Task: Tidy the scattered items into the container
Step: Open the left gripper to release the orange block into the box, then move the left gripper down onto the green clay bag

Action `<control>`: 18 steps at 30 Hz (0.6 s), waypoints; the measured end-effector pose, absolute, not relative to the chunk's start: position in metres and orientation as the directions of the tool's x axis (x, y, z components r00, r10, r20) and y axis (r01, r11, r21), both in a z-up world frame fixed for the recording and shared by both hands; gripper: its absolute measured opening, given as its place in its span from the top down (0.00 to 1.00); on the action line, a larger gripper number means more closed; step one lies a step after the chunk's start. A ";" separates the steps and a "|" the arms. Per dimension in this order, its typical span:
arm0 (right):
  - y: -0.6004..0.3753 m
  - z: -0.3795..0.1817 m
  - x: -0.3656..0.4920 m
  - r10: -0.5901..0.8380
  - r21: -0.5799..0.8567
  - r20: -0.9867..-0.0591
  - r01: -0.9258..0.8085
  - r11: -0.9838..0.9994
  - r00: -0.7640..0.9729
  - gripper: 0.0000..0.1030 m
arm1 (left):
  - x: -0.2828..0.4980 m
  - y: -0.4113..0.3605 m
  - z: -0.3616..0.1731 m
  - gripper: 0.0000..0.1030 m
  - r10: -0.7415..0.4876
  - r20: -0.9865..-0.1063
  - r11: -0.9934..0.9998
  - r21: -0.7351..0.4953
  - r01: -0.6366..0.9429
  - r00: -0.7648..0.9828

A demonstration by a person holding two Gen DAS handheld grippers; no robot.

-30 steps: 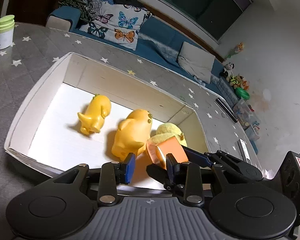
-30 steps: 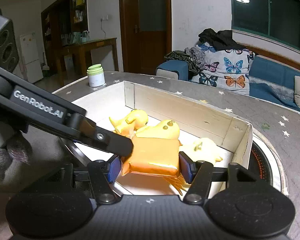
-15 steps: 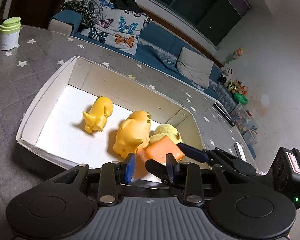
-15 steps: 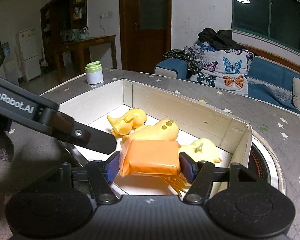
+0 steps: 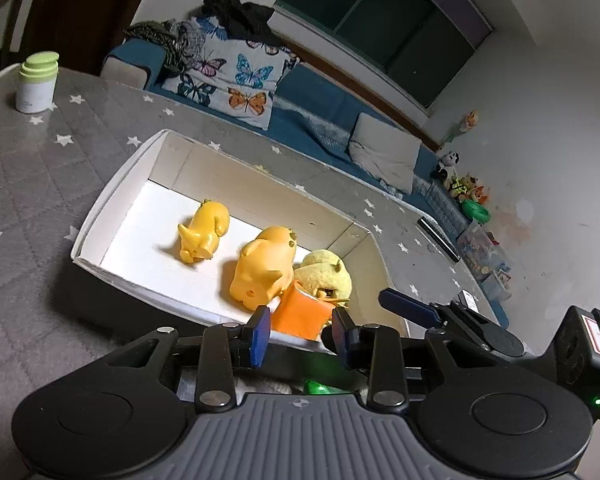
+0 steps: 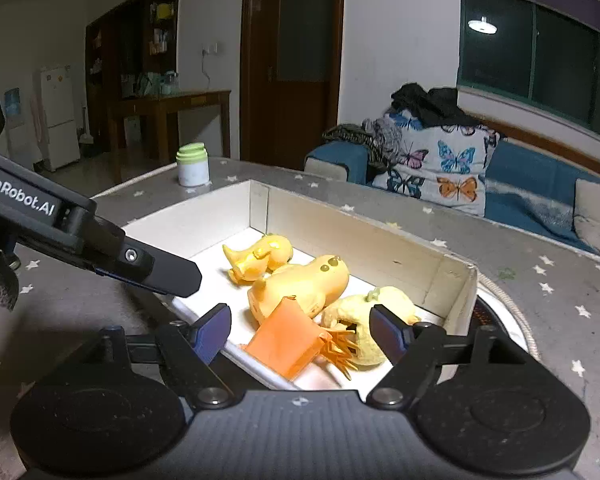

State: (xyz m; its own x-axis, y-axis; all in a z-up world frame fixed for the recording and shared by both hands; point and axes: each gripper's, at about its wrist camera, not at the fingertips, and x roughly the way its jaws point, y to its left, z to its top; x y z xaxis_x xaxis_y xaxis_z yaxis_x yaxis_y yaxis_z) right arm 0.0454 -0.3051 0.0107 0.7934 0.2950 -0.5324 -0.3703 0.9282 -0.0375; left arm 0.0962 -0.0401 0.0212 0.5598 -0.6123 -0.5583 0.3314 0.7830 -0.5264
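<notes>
Now orange packet (image 6: 286,338) loose in box (image 6: 456,280), between opening right gripper (image 6: 302,330) fingers.

both are matte black: the left hand-held gripper (image 5: 298,335) and the right hand-held gripper (image 6: 300,330) have blue pads, silver screws, round side discs and ribbed grey housing. white "genrobot.ai" lettering marks the left one's side; a green light glows beside the right one.

- "GenRobot.AI", its first letter cut by the frame edge, in white letters on the black arm of the left gripper (image 6: 172,276), at the left of the right wrist view.
- A red-bordered label (image 5: 596,336) on the right gripper's body, lower right of the left wrist view: too small to read.
</notes>
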 end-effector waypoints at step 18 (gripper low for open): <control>-0.313 -0.015 -0.024 0.288 -0.019 -0.570 -0.362 0.932 0.770 0.23 | 0.069 -0.066 -0.016 0.65 -0.618 -0.634 0.786 -0.506 0.354 0.466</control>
